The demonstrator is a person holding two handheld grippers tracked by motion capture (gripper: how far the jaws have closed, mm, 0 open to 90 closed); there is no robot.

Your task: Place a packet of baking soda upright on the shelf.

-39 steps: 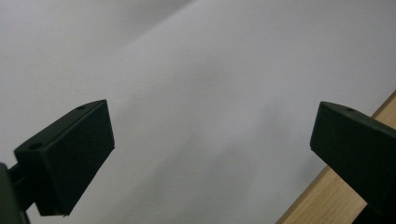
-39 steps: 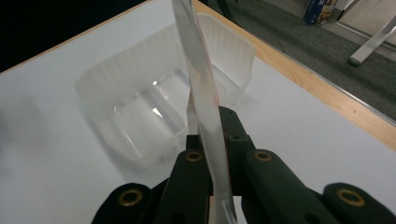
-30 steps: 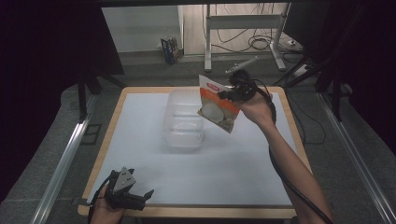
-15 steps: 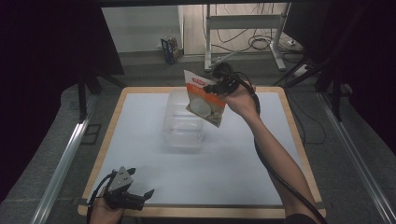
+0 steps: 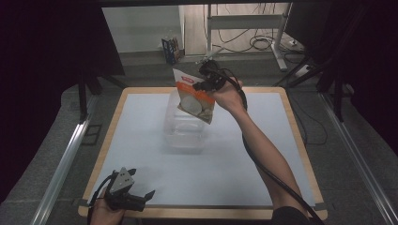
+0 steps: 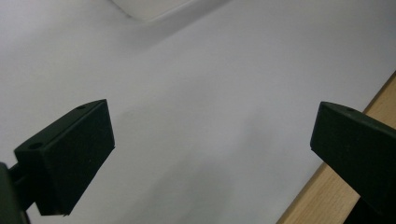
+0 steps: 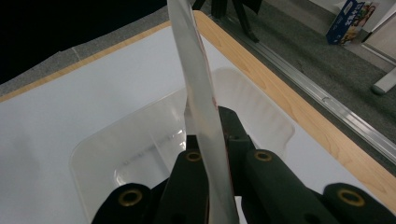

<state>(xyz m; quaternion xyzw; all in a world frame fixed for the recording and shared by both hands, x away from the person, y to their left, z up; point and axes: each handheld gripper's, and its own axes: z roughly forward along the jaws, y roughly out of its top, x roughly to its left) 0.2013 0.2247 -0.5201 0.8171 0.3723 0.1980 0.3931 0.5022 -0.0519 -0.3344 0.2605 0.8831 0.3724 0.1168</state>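
The right tongs are clamped on the top edge of a flat orange-and-white snack pouch with a red label, and that pouch hangs in the air right over the clear plastic tub in the middle of the white-topped desk with its pale wooden rim. Looking along the right tongs, you see the pouch edge-on, a thin shiny sheet pinched tight between the black jaws, with the tub's open mouth spread out directly beneath it.

So this looks like the carrying step with the drop-off coming up: pouch above the tub, not yet inside. It hangs tilted, its lower corner down toward the tub's mouth.

Down at the near left corner, the left tongs rest low by the desk edge, jaws standing wide apart with nothing between them, just bare white desk top beyond.

What the next move calls for, I'd say: lower the pouch so its bottom corner clears the tub's rim, then spread the jaws and let it slide in. The risk is the pouch catching on the rim and tipping outside.
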